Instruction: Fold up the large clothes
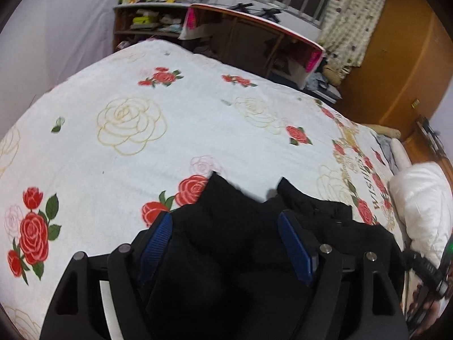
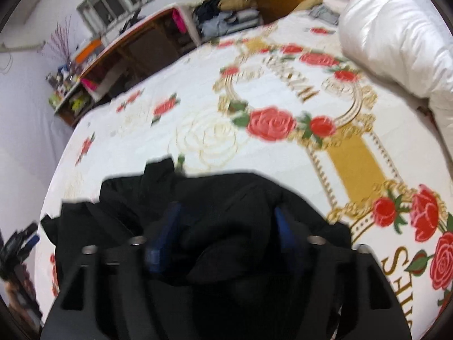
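Both your tools stand wide now. The left tool (image 1: 225, 223) has its blue pads (image 1: 294, 245) spread apart with the black garment (image 1: 235, 255) bunched between them, nothing pinched as far as I can see. Same story on the right tool (image 2: 226, 226): its fingers are parted, with dark cloth mounded in the gap, though that view is blurred, so I can't rule out a fold catching on a pad. The garment lies in a rumpled heap on the rose-print bedspread (image 1: 170, 130), near the bed's close edge, with the white duvet (image 2: 396, 34) well apart from it.

Here's your risk: lift away carelessly and a snagged fold comes up with you, undoing the lay. Also, those peaks of cloth look lumpy. Fold over them and you'll likely trap creases. And black fabric hides its own hems, so your next grab could pick up two layers instead of one.
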`<state>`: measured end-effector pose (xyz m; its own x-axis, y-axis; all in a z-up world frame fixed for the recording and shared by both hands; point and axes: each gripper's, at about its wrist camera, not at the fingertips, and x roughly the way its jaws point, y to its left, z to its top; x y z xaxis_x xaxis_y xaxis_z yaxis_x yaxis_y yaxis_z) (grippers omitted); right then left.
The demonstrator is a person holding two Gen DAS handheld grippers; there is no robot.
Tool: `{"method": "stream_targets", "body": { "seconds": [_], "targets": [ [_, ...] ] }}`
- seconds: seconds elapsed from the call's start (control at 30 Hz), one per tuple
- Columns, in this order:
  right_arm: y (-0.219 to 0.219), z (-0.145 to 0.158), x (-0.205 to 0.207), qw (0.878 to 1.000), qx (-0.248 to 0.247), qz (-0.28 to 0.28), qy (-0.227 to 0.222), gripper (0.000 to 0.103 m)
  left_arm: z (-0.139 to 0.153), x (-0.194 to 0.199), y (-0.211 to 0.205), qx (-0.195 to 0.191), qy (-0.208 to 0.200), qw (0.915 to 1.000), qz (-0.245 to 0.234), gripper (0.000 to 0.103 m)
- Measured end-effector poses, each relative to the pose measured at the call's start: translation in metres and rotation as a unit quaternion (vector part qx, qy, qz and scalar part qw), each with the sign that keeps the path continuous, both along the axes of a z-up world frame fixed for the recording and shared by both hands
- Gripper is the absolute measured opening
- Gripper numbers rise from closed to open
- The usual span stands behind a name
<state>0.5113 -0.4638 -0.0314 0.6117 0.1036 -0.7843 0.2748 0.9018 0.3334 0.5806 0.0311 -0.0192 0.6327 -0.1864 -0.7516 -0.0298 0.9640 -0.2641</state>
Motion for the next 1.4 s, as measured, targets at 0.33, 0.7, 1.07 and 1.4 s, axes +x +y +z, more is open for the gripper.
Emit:
{"method": "stream_targets", "body": {
  "seconds": [0.33,0.7,1.07,1.4],
  "targets": [
    [0.046,0.058,-0.025,0.98,-0.173,0.017,-0.093,0.071,0.005,-0.036,-0.053,0.006,-0.001,0.9967,-0.081,0.079],
    [0.163,-0.015,-0.028,0.945,-0.169,0.278,0.004,0.071,-0.053,-0.065,-0.12,0.056,0.061,0.9796,-0.183,0.079],
    [0.12,-0.054,0.051,0.961,-0.199,0.156,0.113,0.071,-0.078,-0.031,-0.06,0.118,0.094,0.9858,-0.073,0.079],
    [0.112,-0.062,0.052,0.951,-0.243,0.129,0.142,0.072,-0.084,-0.032,-0.045,0.125,0.112,0.9846,-0.048,0.079]
  ]
}}
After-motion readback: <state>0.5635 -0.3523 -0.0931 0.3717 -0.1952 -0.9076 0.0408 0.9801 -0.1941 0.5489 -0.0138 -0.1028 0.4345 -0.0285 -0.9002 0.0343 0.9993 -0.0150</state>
